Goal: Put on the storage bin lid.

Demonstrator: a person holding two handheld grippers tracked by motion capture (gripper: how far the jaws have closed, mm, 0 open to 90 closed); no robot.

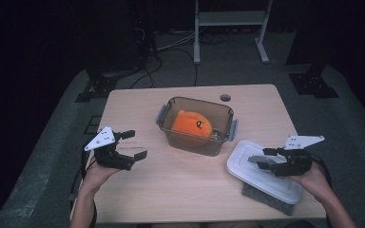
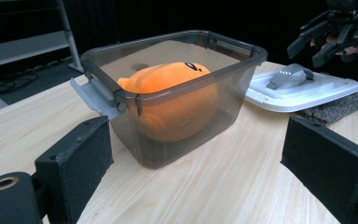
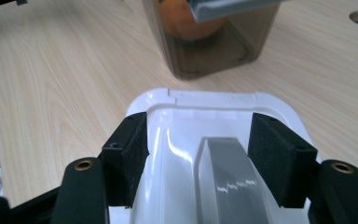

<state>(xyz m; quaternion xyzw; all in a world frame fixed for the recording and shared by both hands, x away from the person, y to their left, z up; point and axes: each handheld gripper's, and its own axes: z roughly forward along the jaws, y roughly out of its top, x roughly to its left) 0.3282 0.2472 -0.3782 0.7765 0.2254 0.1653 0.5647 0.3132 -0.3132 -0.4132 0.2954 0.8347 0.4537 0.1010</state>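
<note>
My right hand-held gripper (image 1: 264,159) hangs over the white lid (image 1: 261,173), its jaws apart on either side of the grey handle (image 3: 233,179) and not yet closed on it. I judge this to be the pick-up step: the lid is to be lifted and set on the box (image 1: 196,126). Next I need to lower a little, close squarely on the handle, then carry the lid across and line it up with the rim. The lid lies on a grey pad (image 1: 266,197) at the near right of the bench (image 1: 171,185). My left hand-held gripper (image 1: 134,145) waits wide open, well left of the box, touching nothing. In the box sits an orange plush toy (image 1: 192,126), with grey latches at each end. The bench is pale wood with a cable hole (image 1: 225,98) at the far edge; beyond it are dark floor, loose cables and a white frame (image 1: 230,28)
</note>
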